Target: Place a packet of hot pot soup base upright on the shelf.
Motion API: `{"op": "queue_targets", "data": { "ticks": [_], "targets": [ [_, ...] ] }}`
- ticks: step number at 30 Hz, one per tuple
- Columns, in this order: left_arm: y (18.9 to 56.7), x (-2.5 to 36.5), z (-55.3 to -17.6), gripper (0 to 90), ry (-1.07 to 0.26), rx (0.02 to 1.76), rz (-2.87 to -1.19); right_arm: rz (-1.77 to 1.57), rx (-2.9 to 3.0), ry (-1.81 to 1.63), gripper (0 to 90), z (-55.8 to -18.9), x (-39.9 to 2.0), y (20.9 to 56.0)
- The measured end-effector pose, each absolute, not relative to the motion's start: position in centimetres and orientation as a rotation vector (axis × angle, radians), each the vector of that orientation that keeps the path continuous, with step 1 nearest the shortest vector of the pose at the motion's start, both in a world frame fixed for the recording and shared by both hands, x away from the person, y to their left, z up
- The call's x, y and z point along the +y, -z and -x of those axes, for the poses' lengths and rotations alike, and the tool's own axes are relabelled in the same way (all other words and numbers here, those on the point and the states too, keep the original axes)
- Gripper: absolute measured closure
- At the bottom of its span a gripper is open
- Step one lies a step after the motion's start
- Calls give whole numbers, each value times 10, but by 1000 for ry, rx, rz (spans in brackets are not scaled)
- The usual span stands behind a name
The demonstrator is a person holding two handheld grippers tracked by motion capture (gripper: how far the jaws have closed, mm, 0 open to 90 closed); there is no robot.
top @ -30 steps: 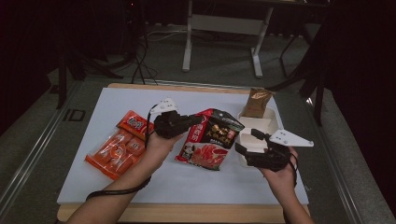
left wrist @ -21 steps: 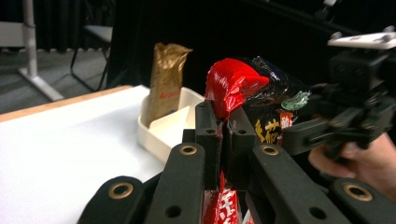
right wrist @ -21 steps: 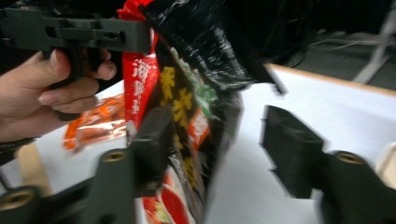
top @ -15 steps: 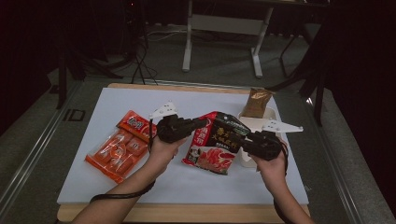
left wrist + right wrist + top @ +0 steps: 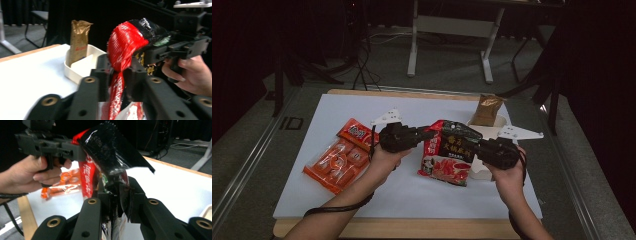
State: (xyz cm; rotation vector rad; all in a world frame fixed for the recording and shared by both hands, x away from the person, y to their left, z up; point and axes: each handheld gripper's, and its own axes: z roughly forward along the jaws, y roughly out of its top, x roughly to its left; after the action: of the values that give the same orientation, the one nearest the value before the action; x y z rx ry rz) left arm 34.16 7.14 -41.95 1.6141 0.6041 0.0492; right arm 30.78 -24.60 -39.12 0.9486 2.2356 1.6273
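A white mat covered a wooden table. On its left part lay an orange snack pack, and a smaller red packet sat touching its far end. Near the mat's far right corner stood a white tray, with a brown paper pouch upright inside it against the far wall. Beyond the table, a grey floor carried a white metal frame and loose dark cables.

We hold the red and black snack bag by its top edge between our left gripper and right gripper, lifted over the white table. Orange packets lie left; a brown pouch stands in the white tray.
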Motion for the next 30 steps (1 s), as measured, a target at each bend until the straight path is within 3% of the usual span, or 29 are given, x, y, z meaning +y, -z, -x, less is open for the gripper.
{"op": "queue_targets", "data": {
  "ticks": [7, 9, 15, 22, 24, 30],
  "targets": [
    [415, 72, -338, 499, -67, 578, -1645, -930, 2203, -1635, 773, -309, -247, 382],
    [416, 74, -337, 474, -48, 579, -1657, -927, 2197, -1647, 773, -310, -249, 378],
    [420, 80, -333, 219, -38, 565, -1647, -893, 2184, -1636, 773, -309, -249, 367],
    [426, 88, -324, 94, -106, 604, -1662, -875, 2155, -1640, 772, -311, -252, 353],
    [428, 89, -321, 17, -112, 616, -1686, -867, 2147, -1640, 772, -313, -253, 350],
    [438, 96, -312, 10, -150, 633, -1717, -873, 2113, -1642, 772, -319, -260, 340]
  ]
}}
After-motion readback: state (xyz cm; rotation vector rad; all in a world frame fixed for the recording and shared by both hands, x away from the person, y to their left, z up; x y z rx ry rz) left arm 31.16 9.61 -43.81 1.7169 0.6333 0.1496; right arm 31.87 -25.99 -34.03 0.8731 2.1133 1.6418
